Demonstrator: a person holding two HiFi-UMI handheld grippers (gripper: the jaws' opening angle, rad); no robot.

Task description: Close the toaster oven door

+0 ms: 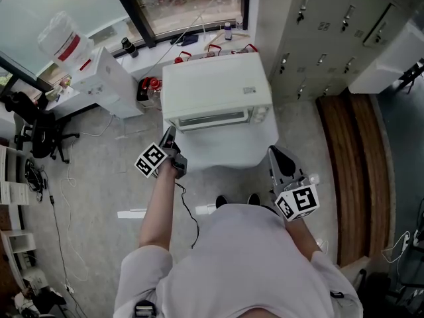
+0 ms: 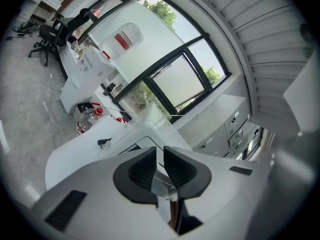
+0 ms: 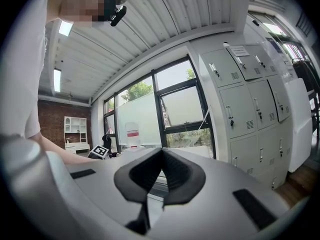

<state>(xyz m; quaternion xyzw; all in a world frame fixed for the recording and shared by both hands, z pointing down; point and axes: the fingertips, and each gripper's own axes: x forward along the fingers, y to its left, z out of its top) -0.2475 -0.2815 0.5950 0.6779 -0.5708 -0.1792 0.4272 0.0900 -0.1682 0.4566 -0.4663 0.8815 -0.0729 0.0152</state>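
The white toaster oven [image 1: 216, 88] stands on a white table [image 1: 225, 152] right in front of me. Its glass-fronted door [image 1: 212, 119] looks flat against the front. My left gripper [image 1: 169, 134] points at the oven's front left corner, just short of it. In the left gripper view the left gripper [image 2: 160, 151] shows a narrow gap between the pads, with the oven's edge [image 2: 150, 144] beyond and nothing gripped. My right gripper [image 1: 275, 152] hangs off the table's right front corner, away from the oven. Seen close up, the right gripper [image 3: 161, 154] has its pads meeting and holds nothing.
A water dispenser [image 1: 109, 78] with a bottle [image 1: 63, 42] stands to the left, red-capped bottles [image 1: 149, 88] beside it. Grey lockers [image 1: 324, 25] line the right. An office chair [image 1: 36, 131] is at far left. A black cable [image 1: 189, 217] trails on the floor.
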